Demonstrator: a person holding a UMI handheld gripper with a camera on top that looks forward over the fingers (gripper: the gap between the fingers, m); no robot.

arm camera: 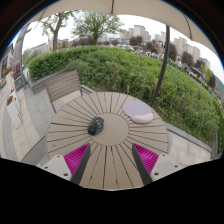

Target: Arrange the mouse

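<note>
A dark computer mouse (95, 126) lies on a round slatted wooden table (70, 130), left of the table's middle. A pale pink mouse pad (138, 115) lies on the table to the right of the mouse, a gap between them. My gripper (112, 160) hovers over the near part of the table, its fingers wide apart with magenta pads (77, 157) showing on both. Nothing is between the fingers. The mouse is beyond them, slightly to the left.
A wooden chair (62, 87) stands behind the table on the left. A dense green hedge (130, 70) runs beyond the table, with a dark pole (165, 62) on the right. Paved ground (20, 125) lies to the left.
</note>
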